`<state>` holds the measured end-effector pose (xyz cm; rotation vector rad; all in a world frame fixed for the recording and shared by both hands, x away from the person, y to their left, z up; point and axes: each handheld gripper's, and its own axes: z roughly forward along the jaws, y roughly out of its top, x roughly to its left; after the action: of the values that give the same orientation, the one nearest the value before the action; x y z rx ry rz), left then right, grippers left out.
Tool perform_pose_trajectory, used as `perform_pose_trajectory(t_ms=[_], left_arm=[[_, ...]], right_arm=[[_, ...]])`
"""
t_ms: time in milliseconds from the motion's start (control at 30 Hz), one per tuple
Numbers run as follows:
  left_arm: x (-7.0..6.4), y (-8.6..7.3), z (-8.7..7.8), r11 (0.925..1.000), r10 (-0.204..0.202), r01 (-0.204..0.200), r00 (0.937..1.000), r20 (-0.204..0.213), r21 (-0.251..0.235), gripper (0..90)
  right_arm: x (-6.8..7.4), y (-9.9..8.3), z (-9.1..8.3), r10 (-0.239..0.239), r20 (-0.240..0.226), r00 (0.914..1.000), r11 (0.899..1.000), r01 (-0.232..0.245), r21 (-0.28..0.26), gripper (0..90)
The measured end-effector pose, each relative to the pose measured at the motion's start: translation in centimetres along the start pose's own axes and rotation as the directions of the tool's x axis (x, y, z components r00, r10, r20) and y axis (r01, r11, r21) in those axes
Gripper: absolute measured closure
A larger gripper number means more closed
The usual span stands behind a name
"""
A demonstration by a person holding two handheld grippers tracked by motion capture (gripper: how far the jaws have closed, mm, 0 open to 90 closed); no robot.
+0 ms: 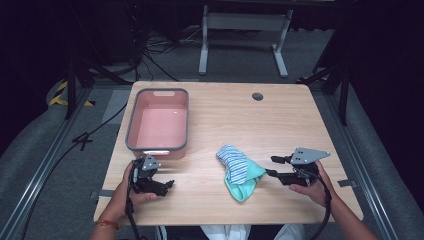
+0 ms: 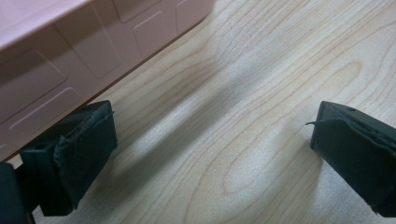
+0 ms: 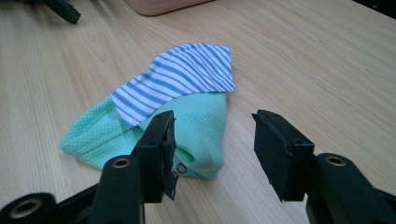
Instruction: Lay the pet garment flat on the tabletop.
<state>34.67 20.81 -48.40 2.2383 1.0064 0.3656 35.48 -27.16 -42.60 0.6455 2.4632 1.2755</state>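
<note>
Wooden table (image 1: 210, 195) bears a green-and-striped cloth (image 3: 187, 98) just beyond the right gripper's (image 3: 212, 140) wide-spread fingers (image 3: 159, 140).

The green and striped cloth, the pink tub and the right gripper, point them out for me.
cloth (image 3: 187, 79): right gripper view, on its striped part.
pink tub (image 1: 159, 127): high view, on its inner floor.
right gripper (image 3: 212, 147): right gripper view, midway between its open jaws.

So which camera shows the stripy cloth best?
The right gripper view: the stripy cloth lies close up, on a green cloth. The high view shows it small; the left gripper view shows the table instead.
</note>
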Motion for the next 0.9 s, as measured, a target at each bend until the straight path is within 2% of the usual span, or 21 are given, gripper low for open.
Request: perform_pose_trajectory(t_ms=[100, 167, 300, 467, 633, 767, 900], left_arm=[[0.0, 0.0, 0.0, 1.0, 0.001, -0.001, 1.0, -0.001, -0.001, 1.0], [0.0, 0.0, 0.0, 1.0, 0.0, 0.0, 1.0, -0.001, -0.001, 1.0], [0.0, 0.0, 0.0, 1.0, 0.0, 0.0, 1.0, -0.002, -0.003, 1.0], [0.0, 0.0, 0.0, 1.0, 0.001, -0.001, 1.0, -0.001, -0.001, 1.1], [0.0, 0.0, 0.0, 1.0, 0.0, 0.0, 1.0, -0.002, -0.003, 1.0], [0.0, 0.0, 0.0, 1.0, 0.001, -0.001, 1.0, -0.002, -0.003, 1.1], [0.0, 0.0, 0.0, 1.0, 0.0, 0.0, 1.0, -0.003, -0.003, 1.2]], right_arm=[[0.7, 0.8, 0.8, -0.031, -0.04, 0.9987, 0.999, 0.032, 0.02, 51.5], [1.0, 1.0, 1.4, -0.035, -0.061, 0.9975, 0.999, 0.036, 0.023, 52.9], [1.9, 1.2, 2.3, -0.079, -0.084, 0.9933, 0.996, 0.083, 0.041, 54.0], [2.6, 1.8, 2.8, -0.091, -0.105, 0.9904, 0.995, 0.095, 0.038, 55.7], [3.9, 2.3, 4.2, -0.135, -0.142, 0.9807, 0.988, 0.144, 0.06, 56.8], [4.4, 2.5, 5.0, -0.151, -0.151, 0.9769, 0.984, 0.164, 0.074, 57.2], [5.3, 2.7, 6.2, -0.18, -0.167, 0.9693, 0.976, 0.198, 0.095, 57.0]])
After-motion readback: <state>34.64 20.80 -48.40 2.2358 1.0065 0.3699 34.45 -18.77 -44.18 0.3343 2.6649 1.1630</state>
